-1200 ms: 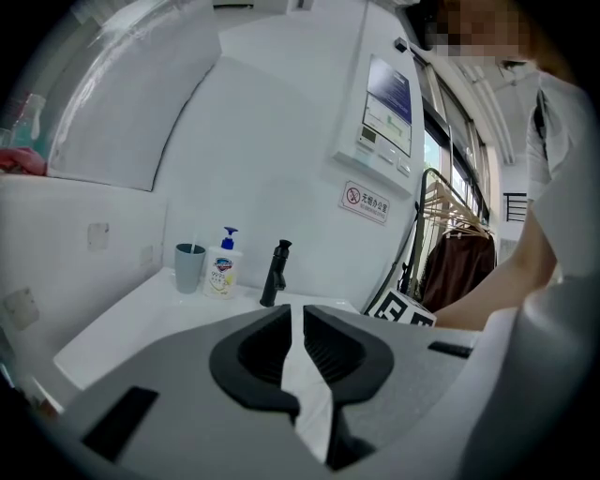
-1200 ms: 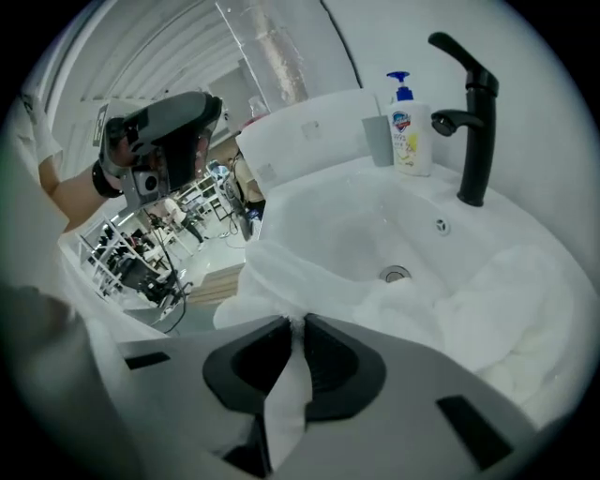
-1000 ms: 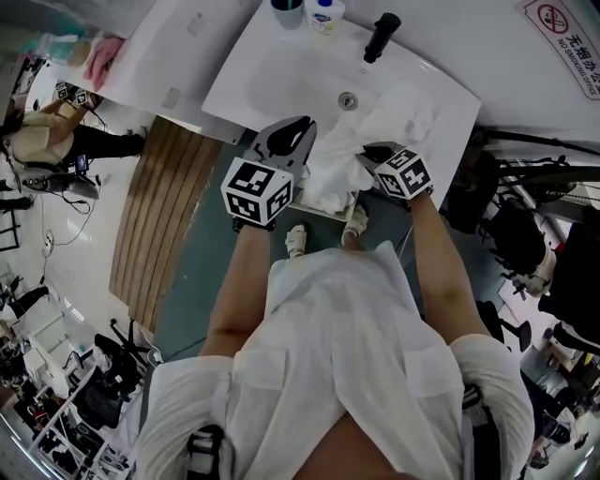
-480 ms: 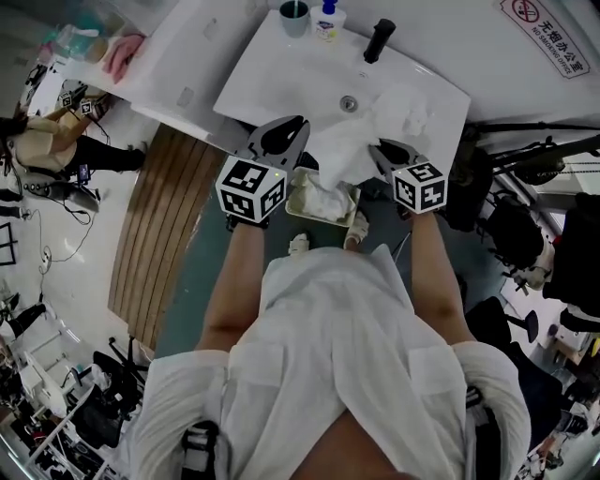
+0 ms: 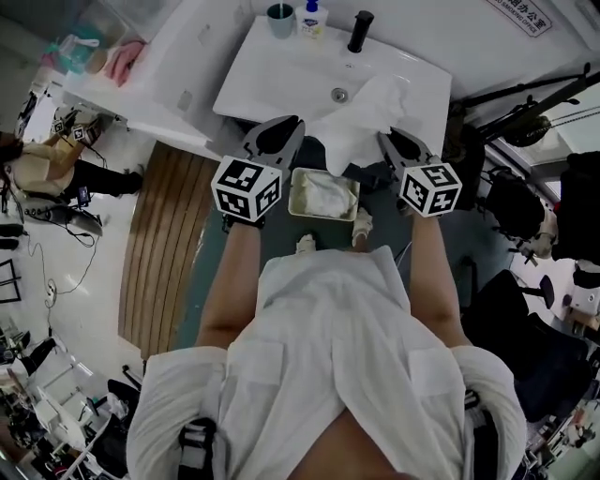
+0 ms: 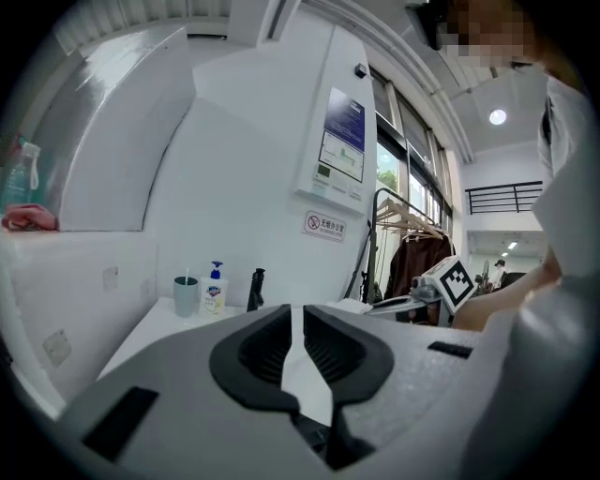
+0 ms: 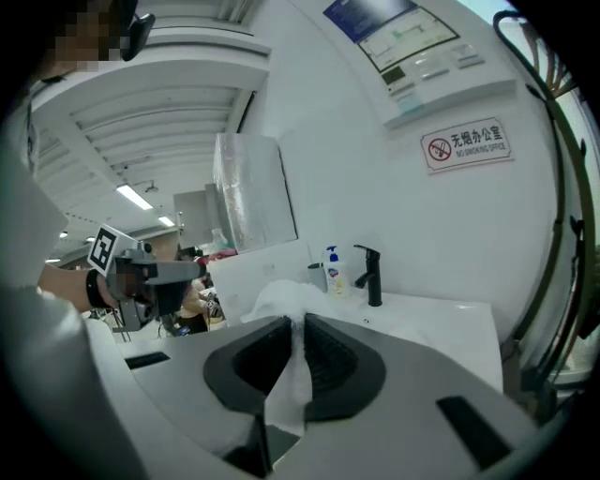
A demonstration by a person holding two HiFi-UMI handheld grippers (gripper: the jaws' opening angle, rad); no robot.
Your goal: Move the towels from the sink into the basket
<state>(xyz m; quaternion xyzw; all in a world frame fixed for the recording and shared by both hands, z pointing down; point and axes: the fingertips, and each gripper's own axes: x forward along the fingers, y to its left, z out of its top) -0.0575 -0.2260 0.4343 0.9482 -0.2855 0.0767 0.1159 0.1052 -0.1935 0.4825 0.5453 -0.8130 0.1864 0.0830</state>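
Observation:
A white towel (image 5: 364, 117) hangs from the front right of the white sink (image 5: 281, 66) down over its front edge. My right gripper (image 5: 384, 141) is shut on this towel; in the right gripper view the cloth (image 7: 281, 298) runs pinched between the pads of the right gripper (image 7: 297, 323). My left gripper (image 5: 292, 124) hovers at the sink's front edge, left of the towel, shut with nothing in it; the left gripper (image 6: 297, 314) points at the sink. On the floor below stands the basket (image 5: 292, 192) with another white towel (image 5: 324, 197) inside.
A black faucet (image 5: 359, 30), a soap bottle (image 5: 312, 17) and a cup (image 5: 279, 17) stand at the sink's back. A wooden slatted panel (image 5: 159, 234) lies at the left. My feet (image 5: 307, 244) are just behind the basket. A dark rack (image 5: 525, 103) stands at the right.
The right gripper has drawn back to the right with the towel. The towel's hanging end no longer covers the basket, so the towel inside shows. The left gripper has barely moved.

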